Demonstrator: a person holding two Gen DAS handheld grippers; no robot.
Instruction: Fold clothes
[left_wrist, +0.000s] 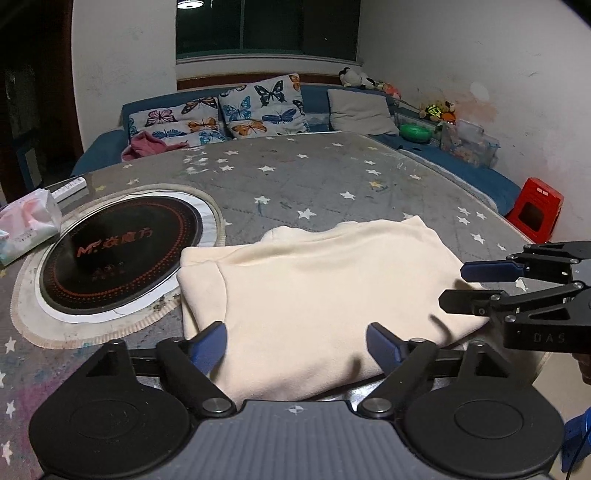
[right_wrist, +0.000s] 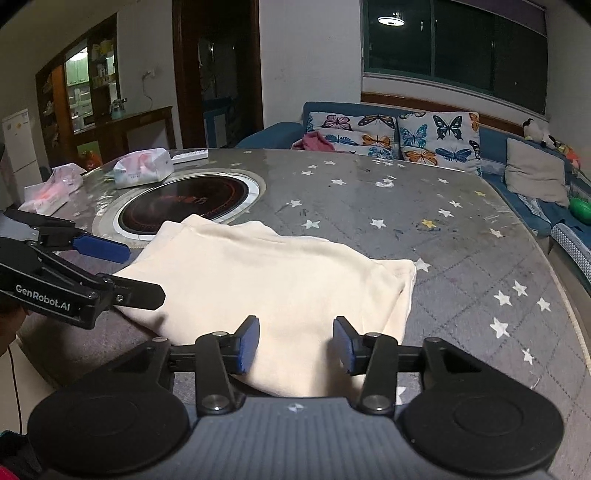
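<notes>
A cream garment (left_wrist: 317, 291) lies folded into a rough rectangle on the round table with the grey star-print cover (left_wrist: 314, 184); it also shows in the right wrist view (right_wrist: 273, 284). My left gripper (left_wrist: 295, 345) is open and empty, just above the garment's near edge. My right gripper (right_wrist: 295, 343) is open and empty over the garment's near edge too. In the left wrist view the right gripper (left_wrist: 452, 284) comes in from the right over the garment's right edge. In the right wrist view the left gripper (right_wrist: 146, 271) comes in from the left.
A black round induction hob (left_wrist: 118, 254) is set into the table left of the garment. A tissue pack (left_wrist: 26, 225) and a white remote (left_wrist: 70, 188) lie at the far left. A blue sofa with butterfly cushions (left_wrist: 258, 107) stands behind. A red stool (left_wrist: 535, 210) is at the right.
</notes>
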